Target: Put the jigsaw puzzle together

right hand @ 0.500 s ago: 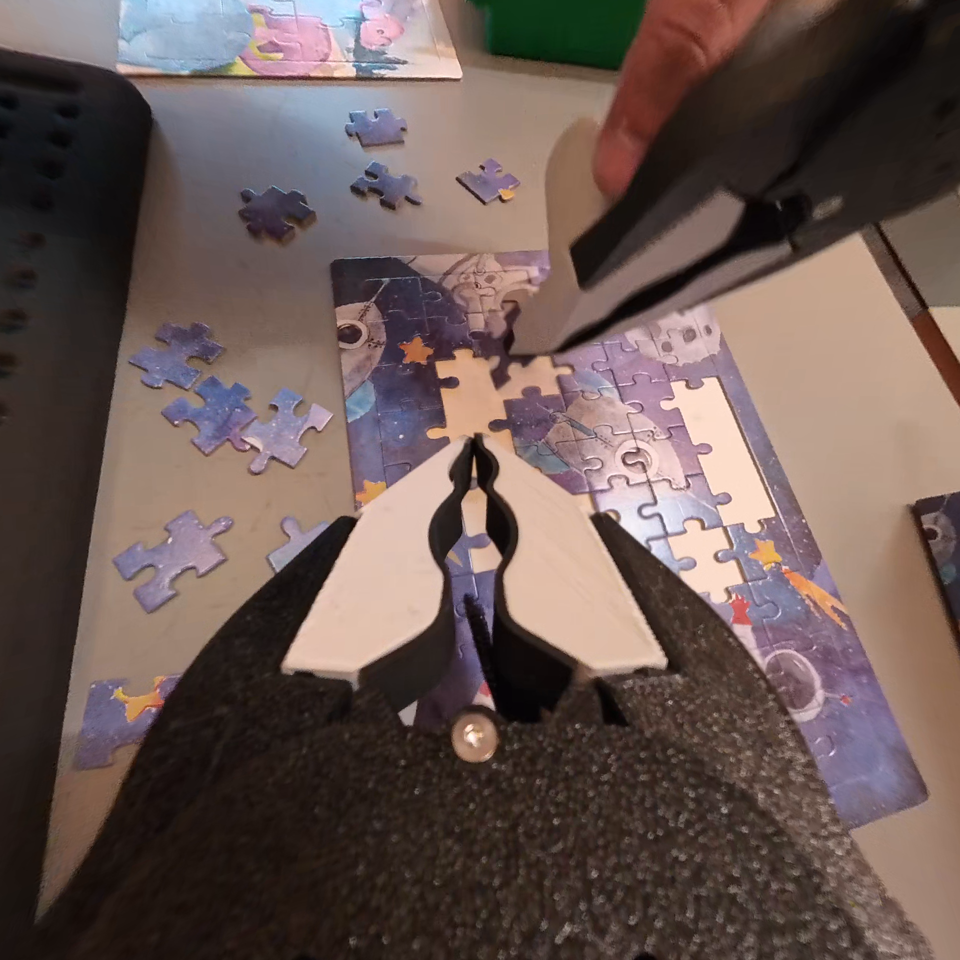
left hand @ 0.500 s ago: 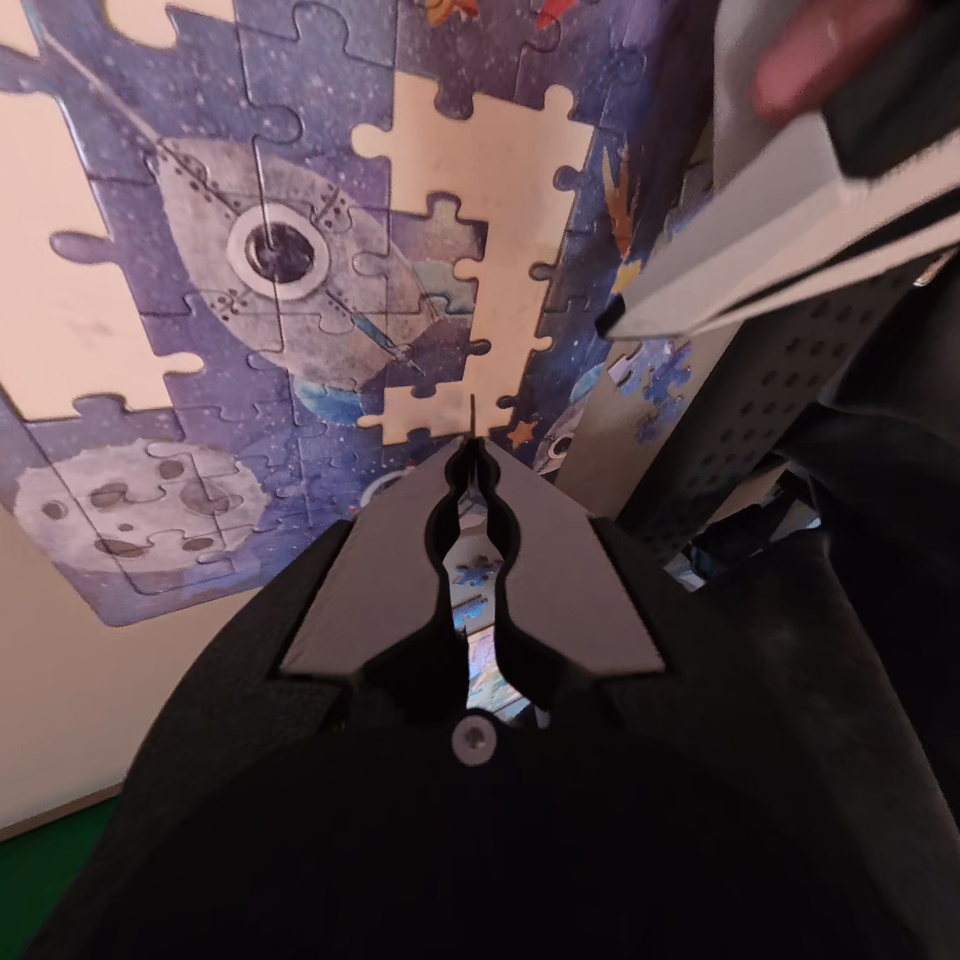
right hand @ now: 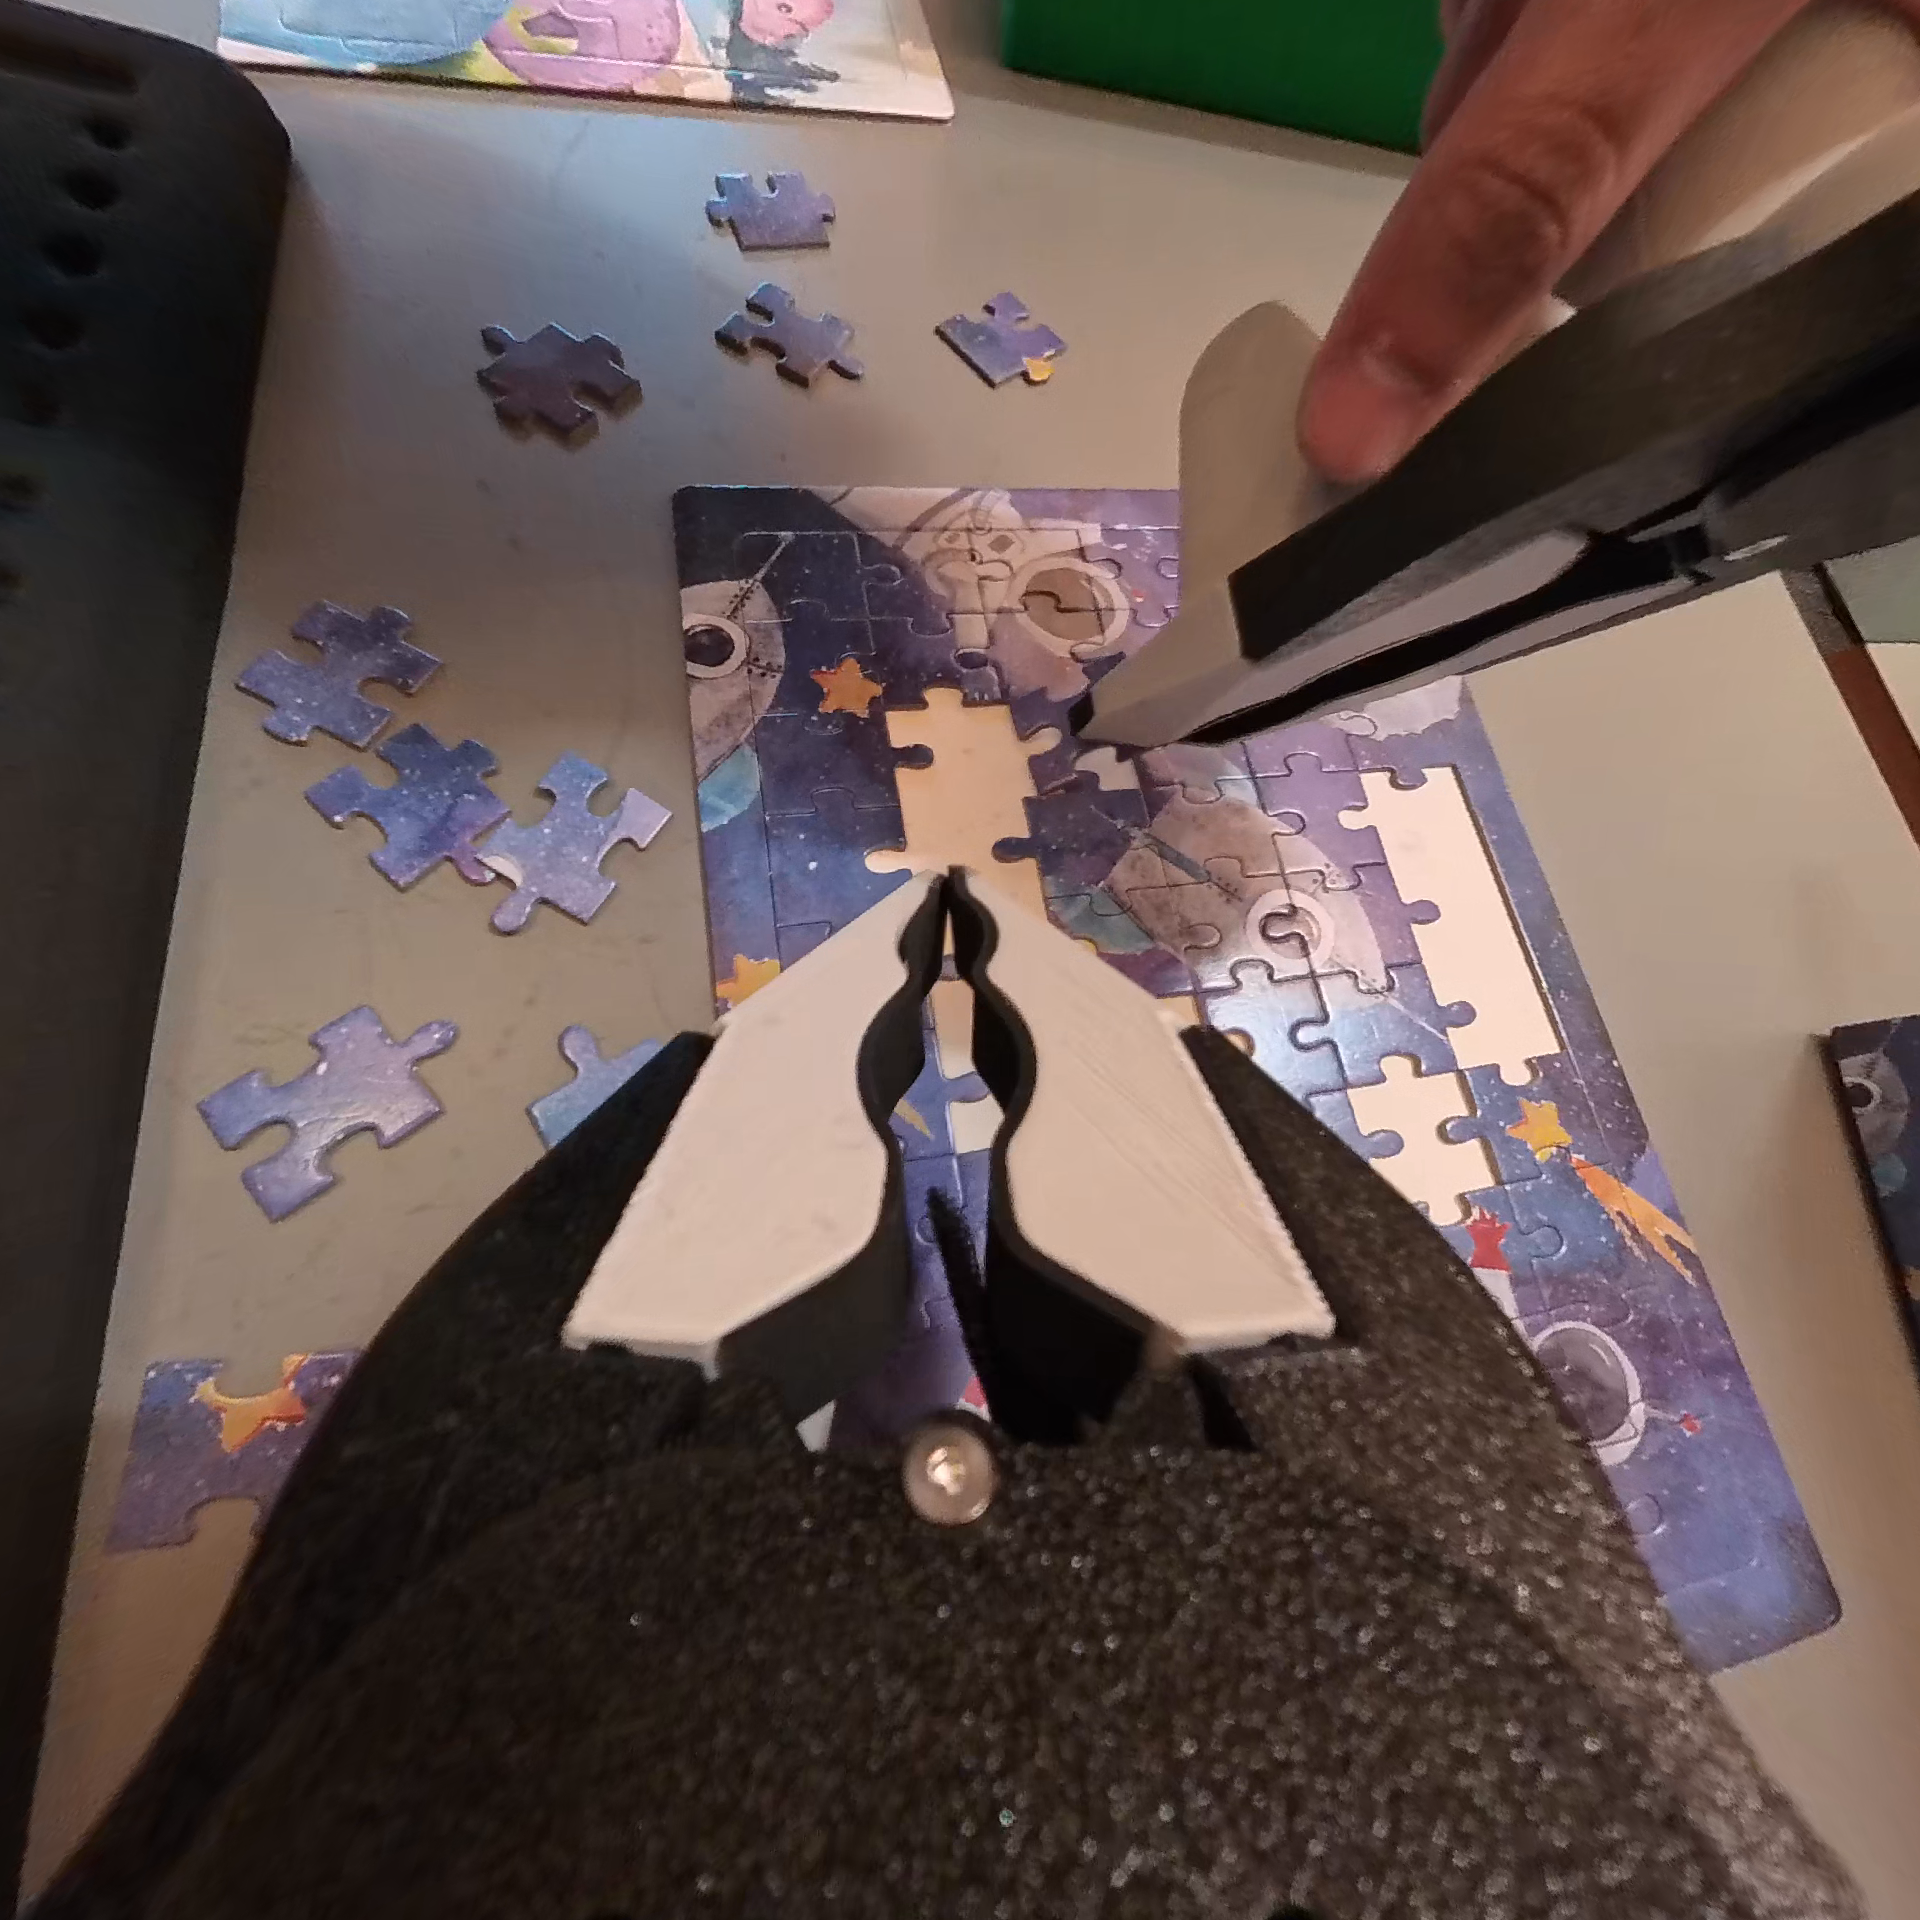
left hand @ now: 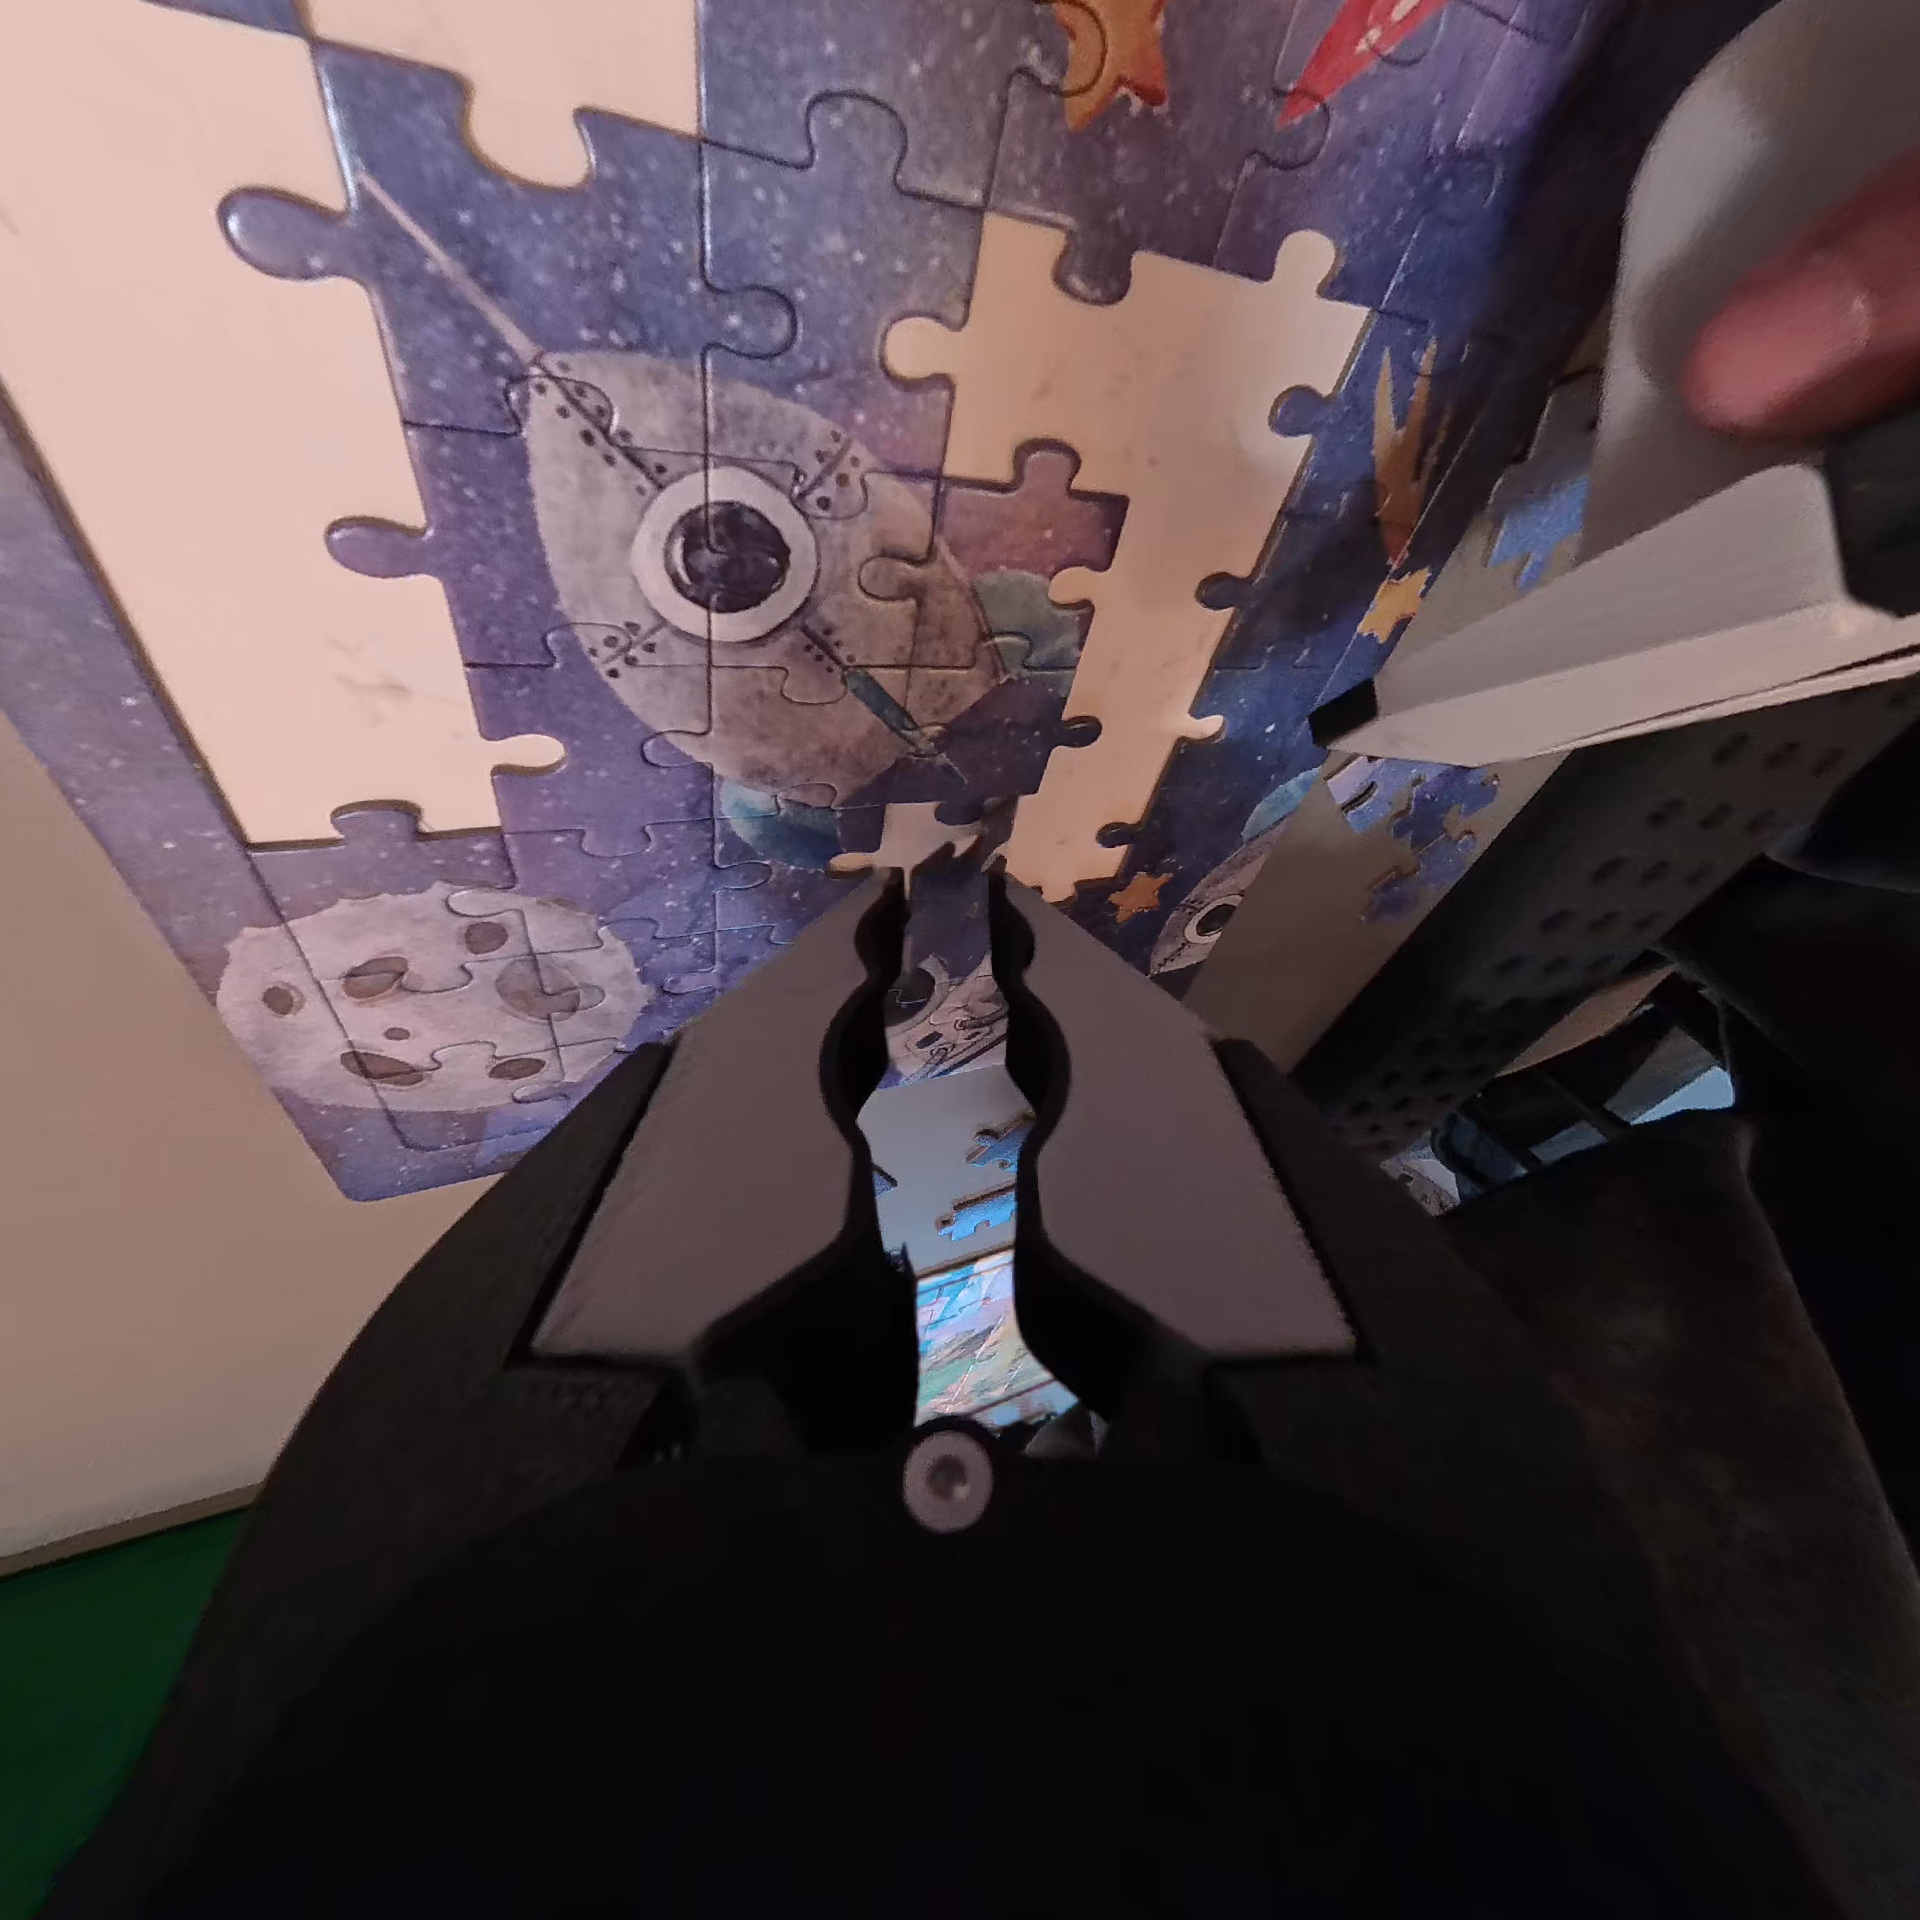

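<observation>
- The left tool [left hand: 943, 883] is slightly parted, released, its tips at a dark piece [right hand: 1060, 764] inside the puzzle [right hand: 1351, 1039].
- The right tool [right hand: 951, 881] is clenched, empty, above a bare gap [right hand: 961, 790].
- Loose pieces [right hand: 488, 821] lie on the grey surface [right hand: 520, 540] beside the puzzle.

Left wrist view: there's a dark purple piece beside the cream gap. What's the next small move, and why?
Probably lower the left gripper onto the dark purple piece and nudge it square, then press it flat. The jaws stand slightly apart with nothing between them. The piece looks skewed beside the cream gap, with a cream sliver along its near edge, so it seems unseated. The right gripper is shut and empty.
</observation>
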Demonstrator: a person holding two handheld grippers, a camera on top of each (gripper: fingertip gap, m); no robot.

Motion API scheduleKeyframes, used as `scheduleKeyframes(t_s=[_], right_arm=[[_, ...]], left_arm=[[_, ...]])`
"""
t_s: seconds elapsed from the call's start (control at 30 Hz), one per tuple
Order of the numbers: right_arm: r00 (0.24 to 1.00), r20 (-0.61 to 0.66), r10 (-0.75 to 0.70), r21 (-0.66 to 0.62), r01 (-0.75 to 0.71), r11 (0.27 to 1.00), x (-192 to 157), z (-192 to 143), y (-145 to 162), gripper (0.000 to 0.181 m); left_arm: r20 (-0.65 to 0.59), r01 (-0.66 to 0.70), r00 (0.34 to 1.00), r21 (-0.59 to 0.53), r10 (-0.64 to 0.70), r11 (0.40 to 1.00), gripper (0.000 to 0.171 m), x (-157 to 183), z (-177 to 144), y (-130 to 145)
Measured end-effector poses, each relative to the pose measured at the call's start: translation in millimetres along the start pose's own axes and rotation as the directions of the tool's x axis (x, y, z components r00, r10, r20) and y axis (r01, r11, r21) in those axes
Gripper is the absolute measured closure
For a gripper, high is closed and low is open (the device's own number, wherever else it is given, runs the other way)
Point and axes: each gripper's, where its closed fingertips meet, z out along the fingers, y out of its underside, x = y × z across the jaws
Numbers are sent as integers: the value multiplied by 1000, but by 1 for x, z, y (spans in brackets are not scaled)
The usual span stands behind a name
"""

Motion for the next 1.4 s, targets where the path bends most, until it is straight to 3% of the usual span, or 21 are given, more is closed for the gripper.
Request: scheduleKeyframes(t_s=[0.43, 0.7, 0.8, 0.87, 0.97, 1.03, 1.17, 1.4], right_arm=[[991, -131, 14, 9, -13, 1000, 21, 3, -4, 181], [987, -151, 52, 2, -52, 999, 26, 11, -5, 181], [982, -168, 84, -17, -88, 996, 35, 21, -9, 181], [977, -176, 117, -34, -125, 992, 43, 29, -11, 181], [974, -150, 172, -52, -182, 982, 48, 43, -14, 181], [975, -121, 187, -63, -196, 979, 44, 50, -17, 181], [980, -164, 111, -128, -132, 983, 41, 59, -12, 181], [979, -151, 141, -131, -161, 978, 39, 64, -8, 181]], left_arm=[[17, 0, 1000, 86, -1, 996, 149, 5, 1, -4], [49, 30, 998, 274, -46, 961, 143, -5, -30, -6], [118, 123, 973, 449, -196, 885, 147, -29, -48, 6], [164, 219, 912, 579, -376, 785, 150, -51, -53, 23], [53, 322, 835, 760, -547, 564, 156, -56, -43, 36], [-52, 349, 841, 813, -539, 466, 164, -41, -29, 32], [-61, 325, 847, 846, -528, 423, 171, -25, -9, 29], [-84, 339, 858, 834, -507, 435, 171, -24, 2, 15]])
